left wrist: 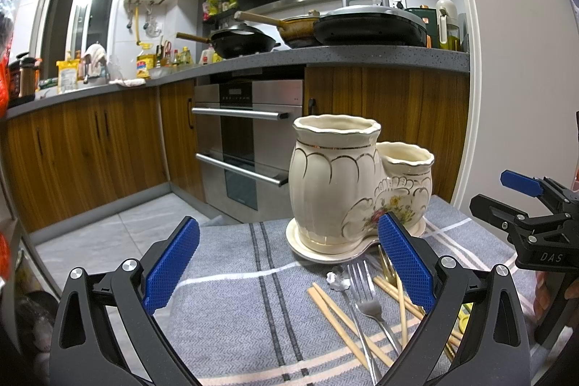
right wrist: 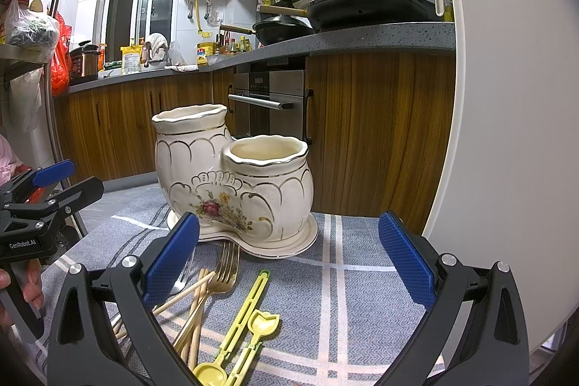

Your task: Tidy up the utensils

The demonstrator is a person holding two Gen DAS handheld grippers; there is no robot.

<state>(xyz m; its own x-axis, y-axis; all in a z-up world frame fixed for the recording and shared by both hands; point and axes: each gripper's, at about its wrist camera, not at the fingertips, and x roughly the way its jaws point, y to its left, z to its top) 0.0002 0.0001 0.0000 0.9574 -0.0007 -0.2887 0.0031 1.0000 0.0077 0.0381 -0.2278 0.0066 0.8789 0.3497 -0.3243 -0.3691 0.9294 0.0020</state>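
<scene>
I am holding the left gripper [left wrist: 287, 263] over the table [left wrist: 231, 313], its jaws standing wide apart with nothing between the blue pads. The right gripper [right wrist: 289, 259] is hovering the same way, jaws spread wide and gripping nothing. Ahead of both, the cream holder [right wrist: 235, 179] is sitting upright on its saucer [right wrist: 289, 246] on the grey striped cloth [right wrist: 362, 295]; I am seeing two openings, a taller pot behind and to the left in the right view and a shorter one in front, and the shorter one is looking empty while the inside of the taller is hidden from me. The utensils are lying loose on the cloth just in front of the saucer. In the left view a silver fork [left wrist: 367, 295] is lying beside a small silver spoon [left wrist: 338, 279], with wooden chopsticks [left wrist: 343, 328] crossing beneath and around them. In the right view a gold fork [right wrist: 224, 268] is pointing its tines toward the saucer, nearly touching it, with the chopsticks bunched along its handle. Nearer the right gripper, yellow chopsticks [right wrist: 242, 310] and a yellow fork [right wrist: 264, 322] are resting beside a yellow spoon [right wrist: 211, 373]. At the left edge of the right view I am seeing a hand [right wrist: 21, 292] around the other gripper's handle.
</scene>
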